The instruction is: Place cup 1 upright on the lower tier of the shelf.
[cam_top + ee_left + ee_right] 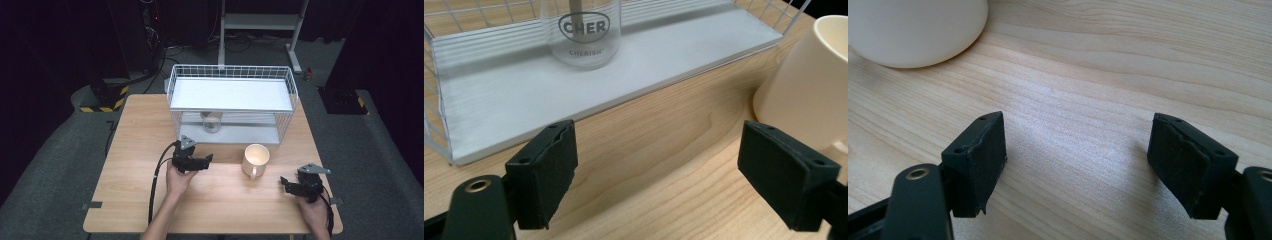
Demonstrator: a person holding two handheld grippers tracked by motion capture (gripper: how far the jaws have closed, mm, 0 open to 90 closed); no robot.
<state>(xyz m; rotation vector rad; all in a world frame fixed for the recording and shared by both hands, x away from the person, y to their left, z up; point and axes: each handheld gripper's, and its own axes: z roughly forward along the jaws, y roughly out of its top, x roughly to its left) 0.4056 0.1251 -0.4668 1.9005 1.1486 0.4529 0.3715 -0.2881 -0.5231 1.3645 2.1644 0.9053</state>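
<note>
Both sets of fingers are sitting wide apart, gripping nothing. One wooden table [140,150] is carrying one white wire rack [232,102]; up high, the left gripper [200,163] and right gripper [290,186] are flanking one cream mug [255,159], which is standing just in front of the rack. Left gripper view is showing the printing on the single glass [583,32] sitting on the rack's lower shelf.

Mug [255,159]: cream, glossy, upright, open mouth up, nothing visible inside.
Handle: points toward the counter's near edge.
Place: on the counter [150,130], just in front of the wire rack [231,102], toward the rack's right end.
</note>
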